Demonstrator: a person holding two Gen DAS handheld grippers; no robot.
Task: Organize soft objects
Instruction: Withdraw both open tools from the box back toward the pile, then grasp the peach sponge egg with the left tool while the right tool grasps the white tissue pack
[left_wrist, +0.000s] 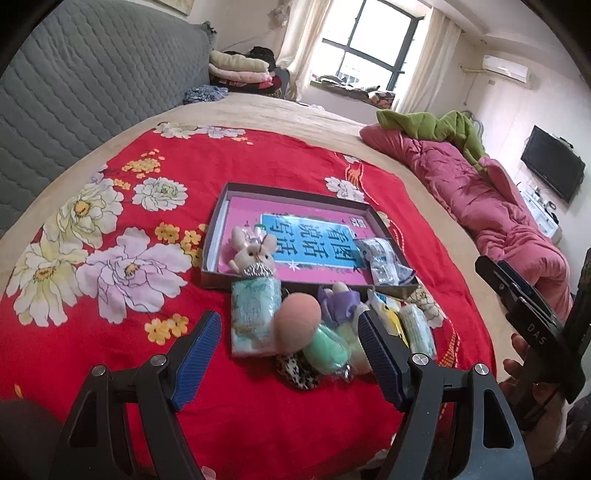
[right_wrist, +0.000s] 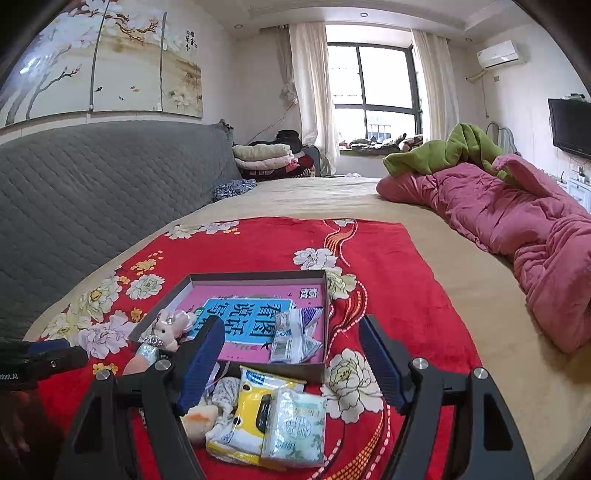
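Both grippers — left gripper and right gripper — are held empty, jaws apart, above the soft toys beside the box.

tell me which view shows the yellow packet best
The right wrist view: the yellow packet lies in full sight, whole front showing, beside a tissue pack. In the left wrist view only a sliver of it peeks past the left tool.

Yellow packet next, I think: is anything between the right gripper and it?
Nothing visible: the yellow packet lies uncovered between the open right gripper fingers, a tissue pack touching its side.
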